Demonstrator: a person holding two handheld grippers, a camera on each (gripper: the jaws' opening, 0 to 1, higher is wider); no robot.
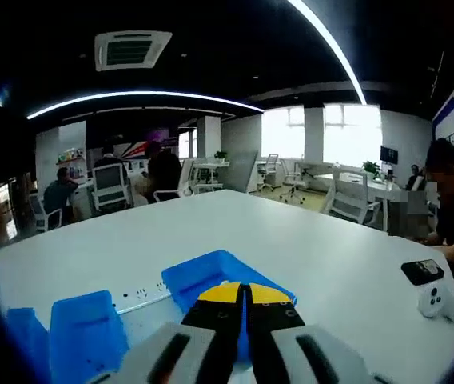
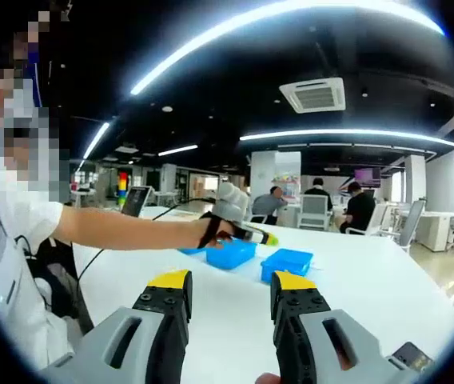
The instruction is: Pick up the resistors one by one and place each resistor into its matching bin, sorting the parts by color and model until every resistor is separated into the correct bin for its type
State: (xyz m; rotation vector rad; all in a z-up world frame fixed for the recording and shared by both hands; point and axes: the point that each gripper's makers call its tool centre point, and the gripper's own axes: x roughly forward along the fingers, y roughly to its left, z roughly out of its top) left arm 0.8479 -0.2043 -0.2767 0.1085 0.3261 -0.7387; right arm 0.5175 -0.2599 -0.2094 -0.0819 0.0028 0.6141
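Now the left tongs point(image 1: 246, 294) hang closed over a blue bin point(image 1: 211, 276) (nothing seen held); right tongs point(image 2: 231, 292) gape empty, so fetching a resistor seems next.

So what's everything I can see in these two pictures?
Bins: three, blue, on the table near the left gripper.
Power strip: one, white, between the bins.
Table: one, white.
Phone: one, dark, table's right edge.
Small device: one, white, beside the phone.
Chairs: several, white, behind.
People: several, seated behind.
Left gripper: yellow tips, shut.
Right gripper: yellow tips, open.
Arm: person's own, reaching to the bins.
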